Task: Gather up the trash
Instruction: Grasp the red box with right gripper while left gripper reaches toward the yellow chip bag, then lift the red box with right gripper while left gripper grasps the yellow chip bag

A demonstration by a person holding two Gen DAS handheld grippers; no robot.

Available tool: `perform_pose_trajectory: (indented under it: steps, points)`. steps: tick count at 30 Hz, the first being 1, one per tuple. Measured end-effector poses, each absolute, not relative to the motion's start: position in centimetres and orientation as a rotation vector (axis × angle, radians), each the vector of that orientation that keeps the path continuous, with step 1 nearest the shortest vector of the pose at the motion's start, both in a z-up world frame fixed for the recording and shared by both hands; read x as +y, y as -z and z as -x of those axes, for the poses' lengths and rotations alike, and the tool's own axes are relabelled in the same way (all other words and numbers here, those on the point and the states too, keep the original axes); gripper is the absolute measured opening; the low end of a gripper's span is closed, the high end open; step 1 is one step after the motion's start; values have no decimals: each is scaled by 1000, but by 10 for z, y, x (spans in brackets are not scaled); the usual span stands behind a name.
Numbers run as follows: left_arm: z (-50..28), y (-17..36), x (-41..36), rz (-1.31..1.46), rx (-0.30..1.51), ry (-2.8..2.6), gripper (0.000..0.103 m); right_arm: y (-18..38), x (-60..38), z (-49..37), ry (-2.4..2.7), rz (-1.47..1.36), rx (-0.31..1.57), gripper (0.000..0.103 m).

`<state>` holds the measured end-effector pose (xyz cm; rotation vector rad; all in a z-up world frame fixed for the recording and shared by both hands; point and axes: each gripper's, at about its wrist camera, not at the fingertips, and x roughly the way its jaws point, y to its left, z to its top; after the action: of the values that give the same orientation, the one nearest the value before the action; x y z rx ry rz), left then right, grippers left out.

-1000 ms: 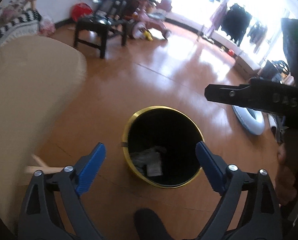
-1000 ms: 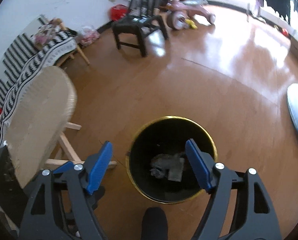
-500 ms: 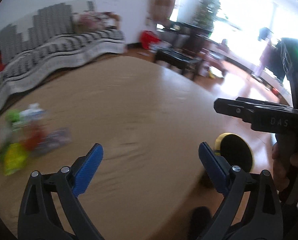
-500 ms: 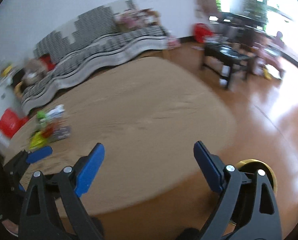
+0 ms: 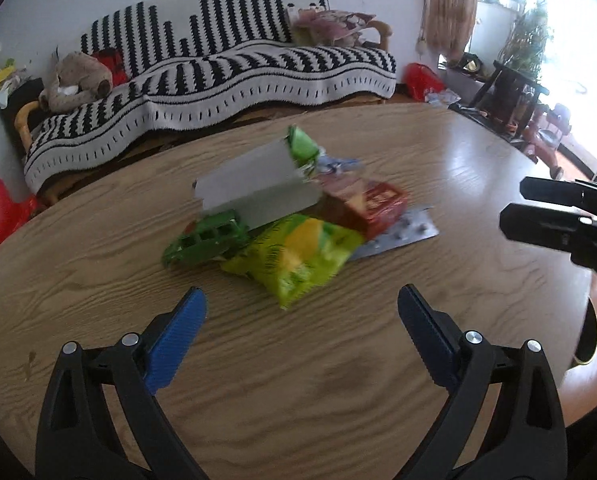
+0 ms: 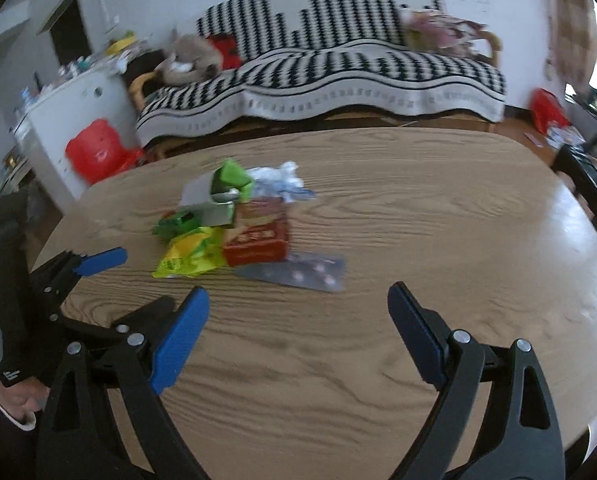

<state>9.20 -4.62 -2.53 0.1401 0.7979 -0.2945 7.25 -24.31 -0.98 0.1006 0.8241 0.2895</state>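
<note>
A pile of trash lies on the round wooden table (image 5: 338, 380): a yellow-green snack bag (image 5: 298, 256), a red box (image 5: 362, 204), a grey carton (image 5: 254, 188), green wrappers (image 5: 206, 240) and a silver blister pack (image 5: 398, 236). My left gripper (image 5: 302, 332) hovers open just short of the snack bag, holding nothing. In the right wrist view the same pile shows the snack bag (image 6: 190, 256), red box (image 6: 258, 240) and blister pack (image 6: 298, 272). My right gripper (image 6: 298, 328) stands open and empty just short of the blister pack.
A sofa under a black-and-white throw (image 5: 238, 68) runs behind the table, with a plush toy (image 5: 78, 80) on it. A red plastic stool (image 6: 98, 152) stands at the left. A sliver of the yellow-rimmed bin (image 5: 583, 354) shows past the table's right edge.
Both views have swung away from the black bin on the floor, over the table edge, to the trash pile. Both grippers stay open and empty; the right one spread slightly wider.
</note>
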Motion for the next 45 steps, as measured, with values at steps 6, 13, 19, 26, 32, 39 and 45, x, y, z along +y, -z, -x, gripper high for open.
perform_pose_trajectory:
  steps: [6,13,19,26,32,39,45]
  points:
    - [-126,47,-34,-59,847,311,94,36,-218,-111,-313,-113,864,88]
    - [-143,59,-37,-40,866,333,93,55,-196,-145,-340,-116,879,88]
    - [-146,58,-41,-30,864,358,75,64,-187,-164,-364,-123,890,87]
    - [-147,61,-39,-29,901,332,24,65,-189,-166,-403,-149,892,56]
    - [-135,50,-30,-1,897,347,3,44,-198,-147,-414,-146,848,55]
    - [-109,35,-38,-46,884,391,0,20,-214,-116,-422,-144,812,55]
    - [-111,33,-44,-96,848,350,70,14,-230,-96,-405,-134,815,55]
